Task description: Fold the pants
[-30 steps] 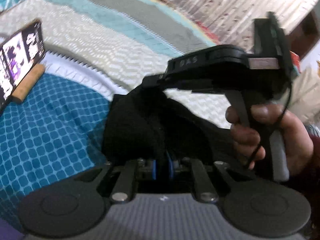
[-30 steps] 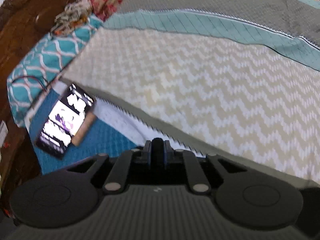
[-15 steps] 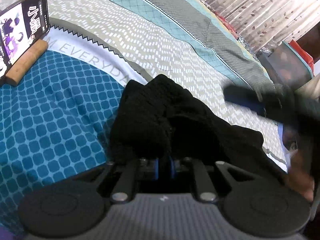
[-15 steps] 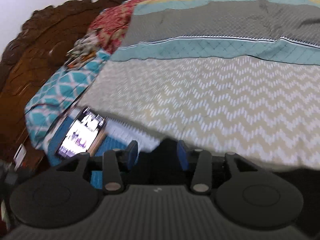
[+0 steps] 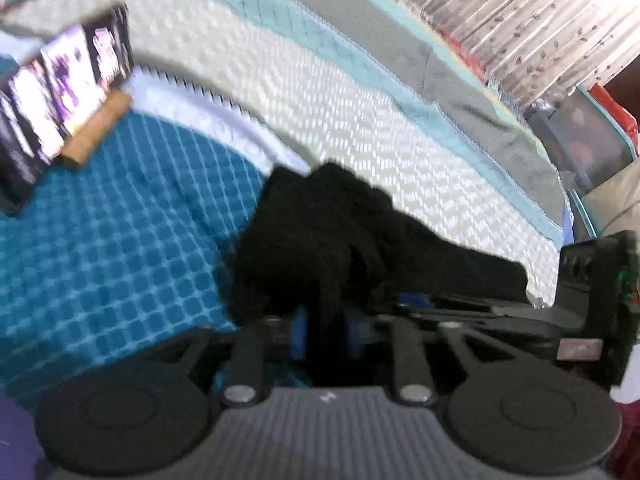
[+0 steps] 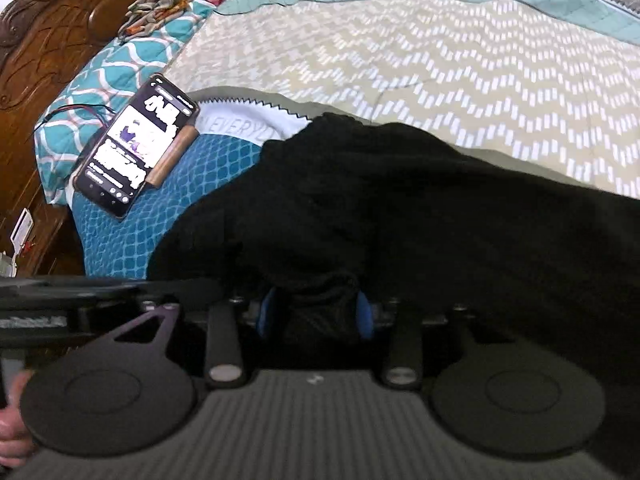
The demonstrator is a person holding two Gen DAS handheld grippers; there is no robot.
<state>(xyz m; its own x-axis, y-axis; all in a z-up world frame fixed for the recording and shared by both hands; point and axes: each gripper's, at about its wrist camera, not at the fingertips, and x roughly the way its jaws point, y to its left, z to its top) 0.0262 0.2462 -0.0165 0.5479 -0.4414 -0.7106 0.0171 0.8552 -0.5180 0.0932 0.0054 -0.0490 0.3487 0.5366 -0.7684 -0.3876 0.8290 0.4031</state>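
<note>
Both grippers have just let their jaws come apart. A second ago the left gripper (image 5: 326,330) was pinched tight on a bunch of the black knitted fabric pants (image 6: 400,208); its blue pads now stand spread, cloth lying loosely between them with no squeeze visible. The right gripper (image 6: 316,316) was likewise pressed together a second ago and stood above bare bedspread; it is now low over the garment with its jaws spread and a fold of black cloth between the pads, seemingly not clamped. That suggests a fold has just been laid down and released (or the hands are regripping for the next one).

The pants sit in a rumpled dark heap, not yet a flat, neat packet, on the quilted bedspread (image 6: 460,60), straddling its teal honeycomb patch and the beige chevron band. A lit smartphone (image 6: 134,144), propped against a small wooden block (image 6: 173,156), lies well apart, towards the carved wooden headboard (image 6: 60,32).
</note>
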